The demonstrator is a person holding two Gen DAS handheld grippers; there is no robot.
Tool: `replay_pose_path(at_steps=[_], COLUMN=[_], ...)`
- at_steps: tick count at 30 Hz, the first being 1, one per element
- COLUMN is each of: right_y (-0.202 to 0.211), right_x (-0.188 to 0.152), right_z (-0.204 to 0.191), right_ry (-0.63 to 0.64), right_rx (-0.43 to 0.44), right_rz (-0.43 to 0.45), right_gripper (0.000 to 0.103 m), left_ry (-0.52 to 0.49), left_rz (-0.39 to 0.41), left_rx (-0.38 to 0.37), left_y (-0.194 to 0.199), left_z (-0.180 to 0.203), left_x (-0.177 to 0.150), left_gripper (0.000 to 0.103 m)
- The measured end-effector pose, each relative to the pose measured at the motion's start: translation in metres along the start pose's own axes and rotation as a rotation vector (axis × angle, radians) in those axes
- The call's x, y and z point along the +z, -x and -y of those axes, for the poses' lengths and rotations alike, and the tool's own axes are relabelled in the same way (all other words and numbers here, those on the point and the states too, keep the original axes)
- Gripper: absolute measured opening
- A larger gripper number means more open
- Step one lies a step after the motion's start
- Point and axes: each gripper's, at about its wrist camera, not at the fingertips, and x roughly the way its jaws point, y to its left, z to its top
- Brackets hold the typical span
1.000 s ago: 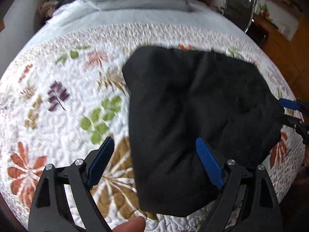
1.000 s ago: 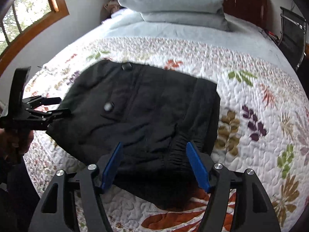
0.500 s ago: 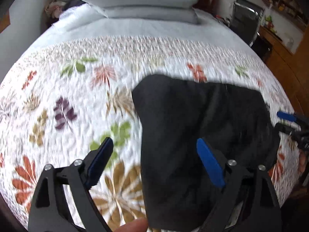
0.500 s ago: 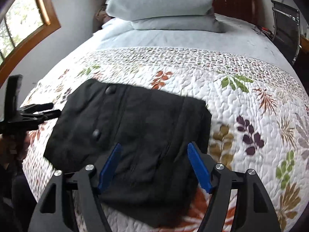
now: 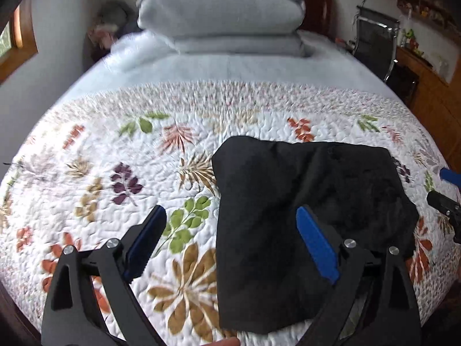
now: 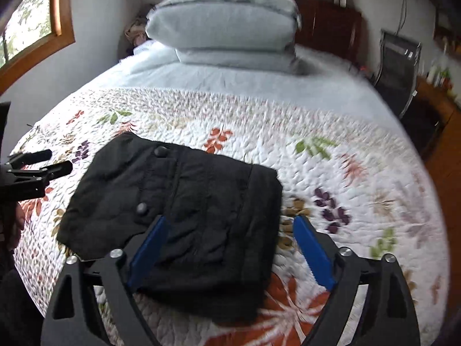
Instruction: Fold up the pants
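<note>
The black pants (image 5: pixel 291 210) lie folded into a compact rectangle on the floral quilt (image 5: pixel 121 173), near the bed's front edge. They also show in the right wrist view (image 6: pixel 184 201), with two buttons on top. My left gripper (image 5: pixel 230 230) is open and empty, above the fold's left edge. My right gripper (image 6: pixel 230 236) is open and empty, above the fold's right part. Each gripper shows at the edge of the other's view: the right one (image 5: pixel 446 190) and the left one (image 6: pixel 40 164).
Two grey pillows (image 5: pixel 222 20) are stacked at the head of the bed on a pale blue sheet (image 6: pixel 230 77). A black chair (image 5: pixel 374 43) and a wooden cabinet (image 5: pixel 432 92) stand to the right. A window (image 6: pixel 26 23) is on the left wall.
Both grippers have pulled up and back from the pants. The folded pants now lie lower and smaller in both views, and more of the bed and pillows shows.
</note>
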Motion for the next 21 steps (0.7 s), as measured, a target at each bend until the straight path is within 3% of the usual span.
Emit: replay_pose_path(at_steps=[9,14,16,21], right_y=[0.092,0.112,0.117,0.123], right_x=[-0.023,-0.038,-0.045,-0.059], right_z=[-0.019,-0.032,-0.032,-0.040], right_ry=[-0.079,-0.078,-0.090,-0.091], right_rx=[0.016,0.008,-0.002,-0.042], right_rz=[0.111,0.116,0.123,0.090], right_gripper=[0.099,0.099,0.099,0.099], left_ry=[0.040,0.055,0.075,0.080], left_rz=[0.116,0.103,0.106,0.091], left_rx=[0.040,0.021,-0.020,-0.014], left_y=[0.103,0.128,0.138,0.144], left_z=[0.016,0.018,0.017,0.022], left_x=[-0.035,-0.050,-0.057,-0.074], left_gripper=[0.100,0.100,0.100,0.100])
